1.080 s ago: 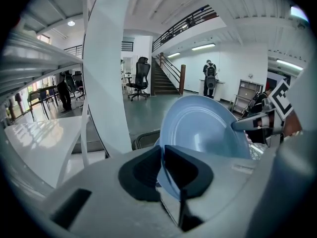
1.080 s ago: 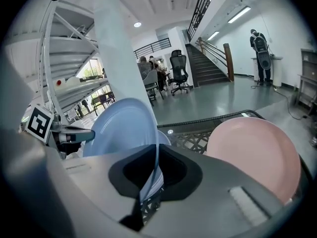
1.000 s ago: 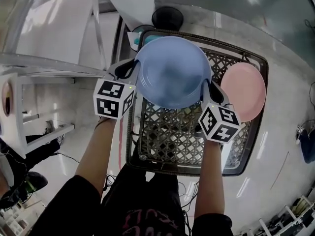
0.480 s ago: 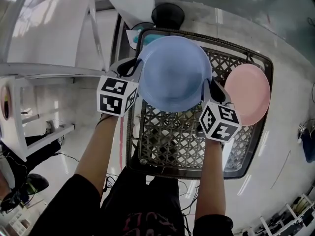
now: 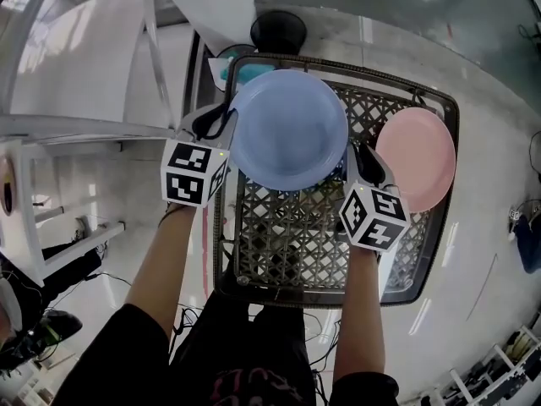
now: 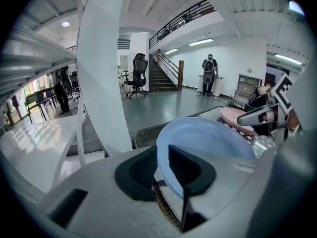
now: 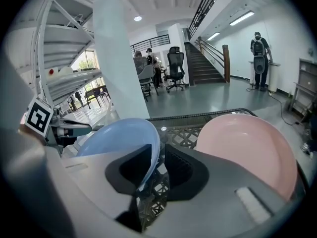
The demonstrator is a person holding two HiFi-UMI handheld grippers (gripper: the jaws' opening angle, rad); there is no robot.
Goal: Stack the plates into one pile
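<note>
1. Now the blue plate (image 5: 289, 129) sits over the far half of the dark lattice table (image 5: 287, 244), toward 12 o'clock in the head view. Whether it rests on the lattice or hangs just above it I cannot tell.
2. The left gripper (image 5: 221, 123) is at the plate's 9 o'clock rim. Its jaws have just been opening. In the left gripper view the rim passes between them with a gap beside it, so they stand apart and do not clamp the plate.
3. The right gripper (image 5: 359, 161) is at the plate's 4 o'clock rim. Its jaws have also just been opening. In the right gripper view the blue rim lies along one jaw and clear of the other, so the jaws are parted and not squeezing.
4. The pink plate (image 5: 416, 159) lies at 3 o'clock of the blue one, at the table's right edge. It is near the blue plate but not touching it, with the right gripper between the two.
5. A black round object (image 5: 277, 30) stands at 12 o'clock, just beyond the table's far rim.
</note>
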